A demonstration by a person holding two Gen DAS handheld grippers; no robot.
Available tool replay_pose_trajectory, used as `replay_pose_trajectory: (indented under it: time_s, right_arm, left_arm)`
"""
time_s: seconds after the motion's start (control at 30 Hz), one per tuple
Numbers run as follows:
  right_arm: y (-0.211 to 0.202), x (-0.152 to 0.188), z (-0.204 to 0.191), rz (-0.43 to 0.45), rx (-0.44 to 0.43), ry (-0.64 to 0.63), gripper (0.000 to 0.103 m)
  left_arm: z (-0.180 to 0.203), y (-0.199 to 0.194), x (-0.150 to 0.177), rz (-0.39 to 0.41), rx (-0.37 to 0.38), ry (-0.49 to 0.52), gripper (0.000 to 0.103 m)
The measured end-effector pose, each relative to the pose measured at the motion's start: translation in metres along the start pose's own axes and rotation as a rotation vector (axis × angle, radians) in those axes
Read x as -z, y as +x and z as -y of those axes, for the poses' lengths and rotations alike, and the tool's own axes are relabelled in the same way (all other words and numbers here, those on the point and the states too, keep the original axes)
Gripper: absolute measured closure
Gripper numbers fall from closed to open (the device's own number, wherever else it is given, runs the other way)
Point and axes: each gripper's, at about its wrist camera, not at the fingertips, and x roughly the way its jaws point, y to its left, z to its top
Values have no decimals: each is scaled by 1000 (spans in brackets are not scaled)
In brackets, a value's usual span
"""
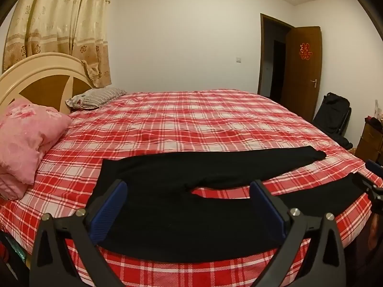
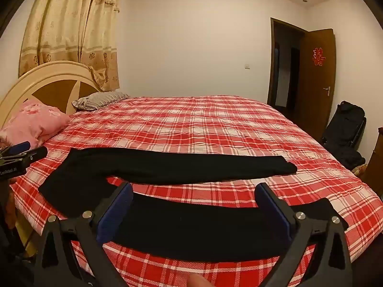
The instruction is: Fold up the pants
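Black pants (image 1: 167,215) lie flat on the red plaid bed (image 1: 191,124), waist to the left, both legs spread apart and running right. My left gripper (image 1: 189,205) is open, hovering over the waist and upper near leg. My right gripper (image 2: 194,208) is open over the middle of the near leg (image 2: 203,227). The far leg (image 2: 191,165) lies beyond it. The left gripper also shows at the left edge of the right wrist view (image 2: 21,155), and the right gripper shows at the right edge of the left wrist view (image 1: 371,186).
A pink quilt (image 1: 26,138) and a striped pillow (image 1: 95,98) lie by the headboard (image 1: 43,71) at left. An open brown door (image 1: 301,67), a black bag (image 1: 332,114) and a wooden cabinet (image 1: 371,141) stand at right. A fingertip (image 2: 198,281) shows at the bottom edge.
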Motion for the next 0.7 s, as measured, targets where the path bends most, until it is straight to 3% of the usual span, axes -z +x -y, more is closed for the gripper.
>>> replay_pose_trajectory:
  time_s: [0.7]
  right_arm:
    - [0,-2,-3,-1,10,-13,1]
  left_arm:
    - [-6,-4,0,27,-11,11,0]
